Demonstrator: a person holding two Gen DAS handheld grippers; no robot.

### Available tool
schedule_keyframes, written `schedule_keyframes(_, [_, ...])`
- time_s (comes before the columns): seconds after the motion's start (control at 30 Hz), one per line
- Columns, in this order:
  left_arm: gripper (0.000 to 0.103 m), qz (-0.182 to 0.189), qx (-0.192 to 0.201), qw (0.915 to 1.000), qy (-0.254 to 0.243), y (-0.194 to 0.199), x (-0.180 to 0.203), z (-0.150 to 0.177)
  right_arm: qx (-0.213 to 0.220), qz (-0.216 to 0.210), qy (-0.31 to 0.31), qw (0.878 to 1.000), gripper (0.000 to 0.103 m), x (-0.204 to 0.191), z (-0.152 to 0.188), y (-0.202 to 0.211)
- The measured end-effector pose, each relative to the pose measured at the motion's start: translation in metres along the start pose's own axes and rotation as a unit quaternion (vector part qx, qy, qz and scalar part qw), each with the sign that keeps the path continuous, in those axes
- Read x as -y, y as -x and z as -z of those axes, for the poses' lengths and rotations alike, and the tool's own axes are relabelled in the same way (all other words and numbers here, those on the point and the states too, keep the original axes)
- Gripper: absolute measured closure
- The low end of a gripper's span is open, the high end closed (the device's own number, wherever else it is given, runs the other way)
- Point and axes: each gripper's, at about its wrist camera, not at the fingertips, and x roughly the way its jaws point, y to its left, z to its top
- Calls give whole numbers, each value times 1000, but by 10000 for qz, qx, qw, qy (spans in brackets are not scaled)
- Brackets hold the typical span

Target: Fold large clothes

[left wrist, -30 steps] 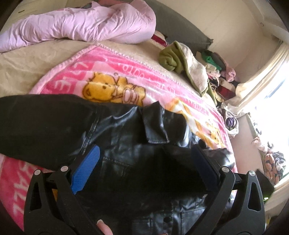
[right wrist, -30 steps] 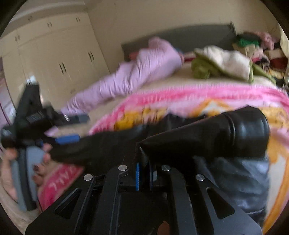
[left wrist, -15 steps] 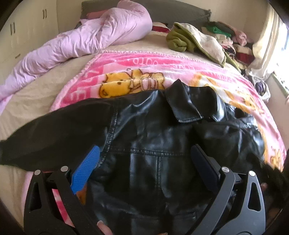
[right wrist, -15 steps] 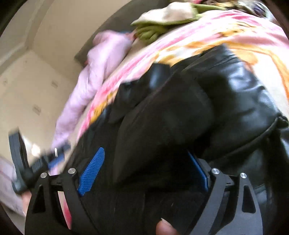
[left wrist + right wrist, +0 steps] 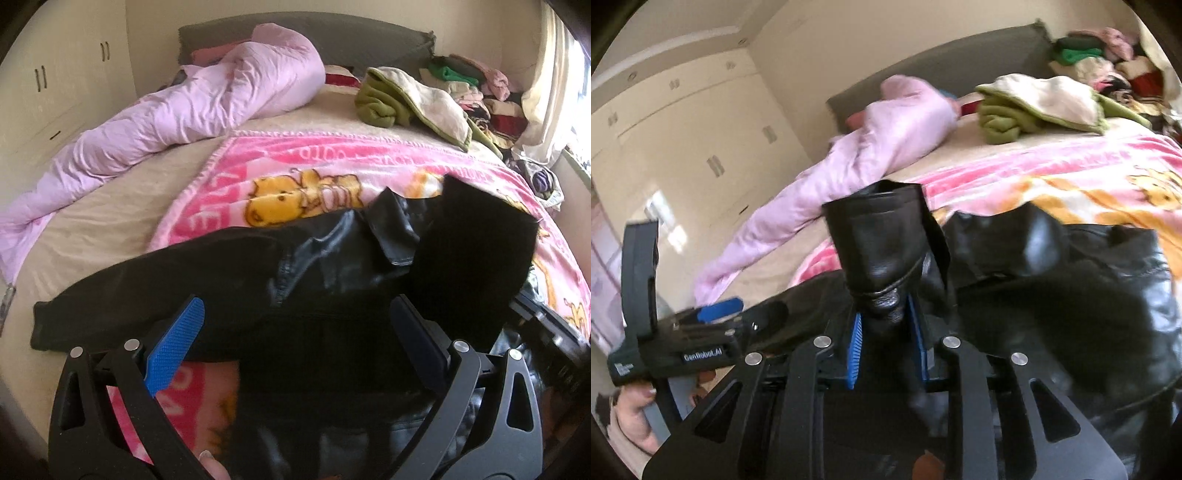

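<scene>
A black leather jacket [image 5: 332,266] lies front-up on a pink cartoon blanket [image 5: 295,162] on the bed, its left sleeve [image 5: 147,295] stretched out to the left. My left gripper [image 5: 295,332] hovers open over the jacket's chest, nothing between its blue pads. In the right wrist view, my right gripper [image 5: 886,336] has its jaws closing, the pads pinching the bunched end of the other sleeve [image 5: 879,240]. That cuff stands upright above the fingers. The left wrist view shows this sleeve [image 5: 476,251] lifted over the jacket's right side.
A rumpled lilac duvet [image 5: 203,103] runs along the bed's left side. A green and cream garment [image 5: 406,99] and a pile of clothes [image 5: 480,85] sit at the far right by the grey headboard [image 5: 332,37]. Cream wardrobes [image 5: 55,74] stand to the left.
The right gripper let go of the sleeve, opened wide over the jacket, then closed on the sleeve end, which now stands upright. The left gripper stayed open and rolled level.
</scene>
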Motion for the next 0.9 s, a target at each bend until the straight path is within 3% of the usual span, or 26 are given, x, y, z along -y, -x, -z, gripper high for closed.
schedule_keyframes(0.07, [9,-63,37,10000,-11,3,-4,0,-107,-56,57,9999,70,-6,3,-7])
schedule_keyframes(0.13, [9,-98,63,9999,-5,5,-9,-1,-273,-327,-46,9991,33,-9,7,-12])
schedule_keyframes(0.17, [9,-103,70,9999,-4,6,-11,0,-300,-411,-87,9987,27,-10,10,-12])
schedule_keyframes(0.37, [9,-121,102,9999,-44,6,-14,1,-453,-355,-6,9983,23,-15,19,-9])
schedule_keyframes(0.9, [9,40,-239,9993,-285,-26,6,11,-283,1199,-261,9920,23,67,20,24])
